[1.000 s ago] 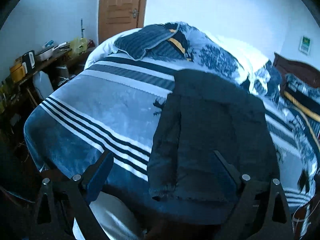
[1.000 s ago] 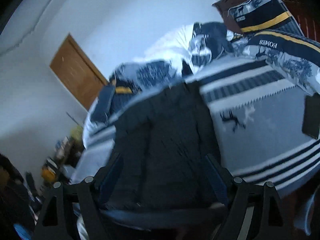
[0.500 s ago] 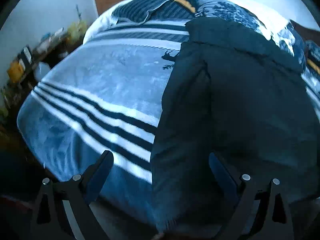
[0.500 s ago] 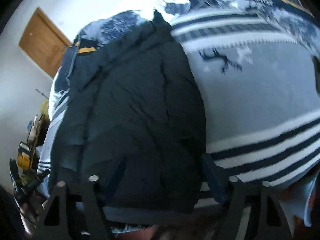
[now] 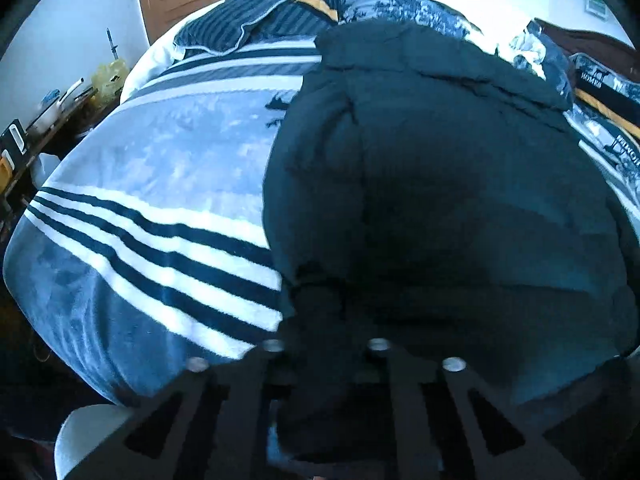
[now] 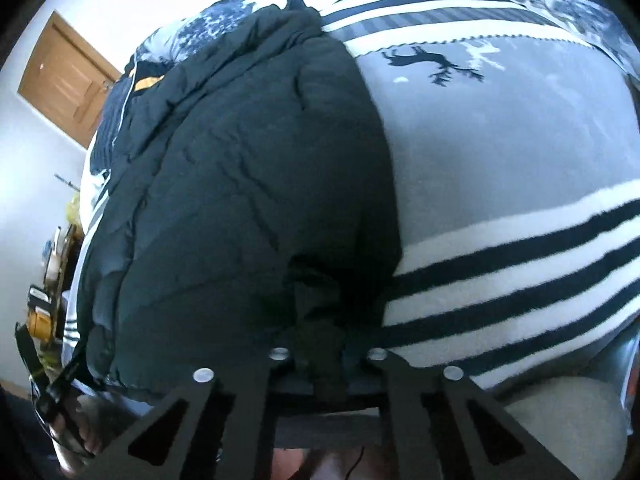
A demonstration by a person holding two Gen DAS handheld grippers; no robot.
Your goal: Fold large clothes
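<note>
Dark puffer jacket (image 5: 440, 184) lies flat on the striped blanket (image 5: 160, 184) covering the bed. Left gripper (image 5: 326, 320): jaws narrow, pinching the jacket's near hem. Right gripper (image 6: 324, 320): jaws narrow, clamped on the hem's other corner beside the stripes.

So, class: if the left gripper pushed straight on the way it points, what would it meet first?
The dark puffer jacket. The left gripper already looks shut on its near hem, so it would likely only plough deeper into it; depth is unclear.
</note>
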